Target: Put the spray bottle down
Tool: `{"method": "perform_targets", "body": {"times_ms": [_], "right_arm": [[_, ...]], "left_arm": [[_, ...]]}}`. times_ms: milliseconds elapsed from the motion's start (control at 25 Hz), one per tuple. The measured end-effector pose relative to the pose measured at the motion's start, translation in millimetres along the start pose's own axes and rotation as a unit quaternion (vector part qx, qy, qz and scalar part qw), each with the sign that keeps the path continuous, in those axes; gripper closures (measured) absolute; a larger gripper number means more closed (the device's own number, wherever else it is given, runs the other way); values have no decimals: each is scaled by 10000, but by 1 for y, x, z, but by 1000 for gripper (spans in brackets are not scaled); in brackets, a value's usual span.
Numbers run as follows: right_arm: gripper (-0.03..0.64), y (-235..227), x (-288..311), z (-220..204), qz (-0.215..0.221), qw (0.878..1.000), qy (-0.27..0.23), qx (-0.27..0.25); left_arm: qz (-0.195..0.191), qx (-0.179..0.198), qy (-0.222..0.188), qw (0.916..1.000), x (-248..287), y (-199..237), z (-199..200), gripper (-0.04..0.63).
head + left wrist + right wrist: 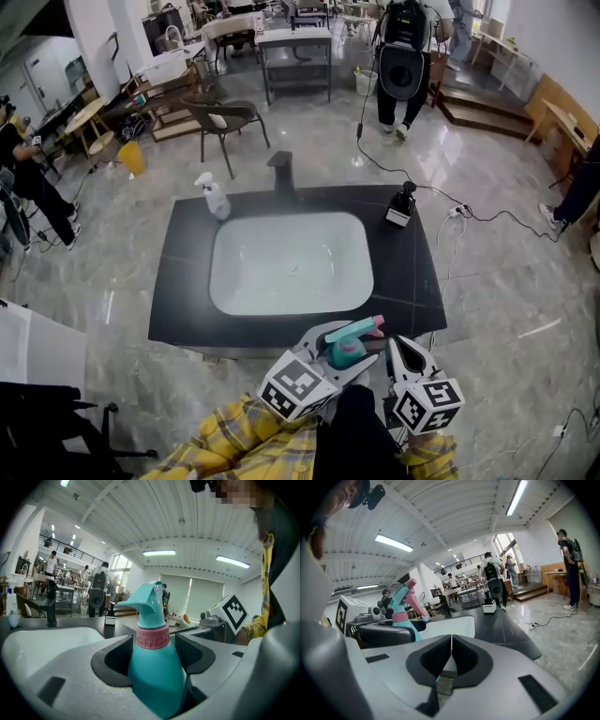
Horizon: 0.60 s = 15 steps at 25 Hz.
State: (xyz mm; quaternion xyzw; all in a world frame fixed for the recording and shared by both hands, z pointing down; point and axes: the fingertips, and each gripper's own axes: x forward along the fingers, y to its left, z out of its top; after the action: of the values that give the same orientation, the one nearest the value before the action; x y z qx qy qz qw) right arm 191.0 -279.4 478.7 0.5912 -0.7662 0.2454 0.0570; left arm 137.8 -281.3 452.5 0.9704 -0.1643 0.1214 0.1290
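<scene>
My left gripper (341,360) is clamped on the teal spray bottle (351,341), held by the near edge of the black counter (183,281), near the white basin (281,267). Just right of it, my right gripper (403,356) has its jaws pressed together, empty.

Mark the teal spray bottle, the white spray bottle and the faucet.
teal spray bottle (154,672): left gripper view, its body.
white spray bottle (217,203): head view, its body.
faucet (280,173): head view, its column.

yellow plaid sleeves (225,431), pale grey left gripper (352,349) and right gripper (397,347), black-and-white marker cubes (298,389)
</scene>
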Motion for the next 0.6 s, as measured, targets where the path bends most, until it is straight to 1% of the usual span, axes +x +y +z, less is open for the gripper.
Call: {"method": "perform_targets", "body": {"times_ms": [360, 600], "right_arm": [[611, -47, 31, 33, 221, 9997, 54, -90], [610, -76, 42, 54, 273, 9996, 37, -82]], "left_arm": [[172, 57, -72, 9998, 58, 27, 29, 318], [264, 60, -79, 9996, 90, 41, 44, 318]]}}
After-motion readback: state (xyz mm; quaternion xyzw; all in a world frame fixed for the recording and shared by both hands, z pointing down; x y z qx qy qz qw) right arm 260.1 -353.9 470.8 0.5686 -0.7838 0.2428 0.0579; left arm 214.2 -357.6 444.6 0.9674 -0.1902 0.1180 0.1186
